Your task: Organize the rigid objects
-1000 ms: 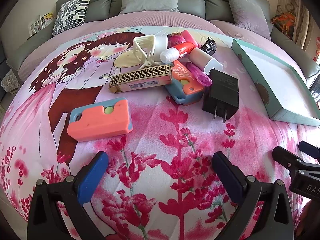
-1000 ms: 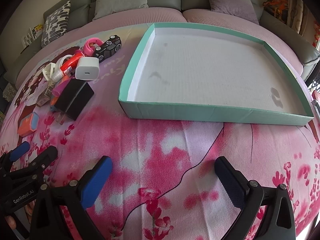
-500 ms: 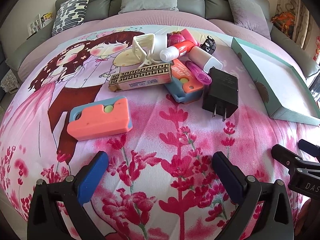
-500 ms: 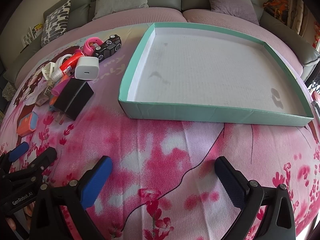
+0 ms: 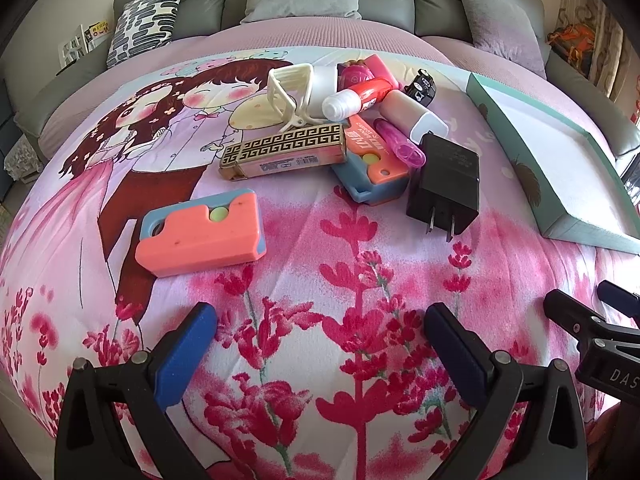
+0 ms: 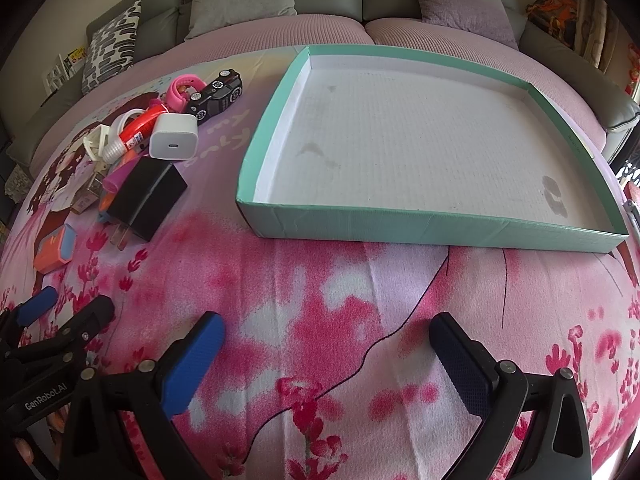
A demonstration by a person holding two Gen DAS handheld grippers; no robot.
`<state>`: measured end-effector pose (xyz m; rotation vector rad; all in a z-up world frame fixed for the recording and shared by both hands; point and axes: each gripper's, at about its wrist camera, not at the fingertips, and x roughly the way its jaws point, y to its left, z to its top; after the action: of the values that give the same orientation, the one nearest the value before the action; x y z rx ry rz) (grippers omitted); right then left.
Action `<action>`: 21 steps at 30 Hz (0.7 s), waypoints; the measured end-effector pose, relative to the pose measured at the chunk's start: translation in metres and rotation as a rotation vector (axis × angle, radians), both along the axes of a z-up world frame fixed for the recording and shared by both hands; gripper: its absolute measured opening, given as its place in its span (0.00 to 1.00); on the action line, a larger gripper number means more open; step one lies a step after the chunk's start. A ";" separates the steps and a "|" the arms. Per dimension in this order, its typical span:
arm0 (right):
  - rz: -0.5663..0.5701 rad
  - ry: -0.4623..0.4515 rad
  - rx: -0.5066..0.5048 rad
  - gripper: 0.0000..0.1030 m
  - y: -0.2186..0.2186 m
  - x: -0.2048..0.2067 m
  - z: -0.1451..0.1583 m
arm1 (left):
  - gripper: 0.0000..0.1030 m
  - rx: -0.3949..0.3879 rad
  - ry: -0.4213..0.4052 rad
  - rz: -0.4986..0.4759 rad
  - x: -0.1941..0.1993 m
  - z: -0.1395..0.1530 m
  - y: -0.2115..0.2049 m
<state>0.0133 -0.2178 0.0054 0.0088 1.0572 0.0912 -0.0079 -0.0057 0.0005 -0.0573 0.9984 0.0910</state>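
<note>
floral bedspread (image 5: 360, 264): two orange cases (image 5: 200, 236), one black charger (image 5: 444, 186), both grippers' fingers (image 5: 186, 354) wide

The bedspread (image 5: 320, 248) is soft printed cloth, matt, faintly quilted. The tray (image 6: 400, 226) looks like cardboard, its green outside matt, its white floor dull and stained. The black charger (image 5: 446, 178) is smooth matt plastic with metal prongs; the white charger (image 6: 174, 137) is glossier plastic. The hand-held gripper (image 5: 320, 354) is black plastic with textured blue pads (image 5: 186, 354).
</note>
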 end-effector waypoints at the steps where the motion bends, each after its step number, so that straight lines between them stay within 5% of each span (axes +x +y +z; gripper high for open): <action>1: 0.000 0.000 -0.002 1.00 0.001 0.001 0.000 | 1.00 0.001 -0.001 0.000 0.000 0.000 0.000; 21: 0.001 0.002 -0.011 1.00 0.007 0.003 0.001 | 1.00 0.003 -0.006 0.001 0.000 -0.001 -0.001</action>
<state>0.0160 -0.2110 0.0063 -0.0017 1.0593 0.0857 -0.0083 -0.0065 -0.0005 -0.0549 0.9924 0.0933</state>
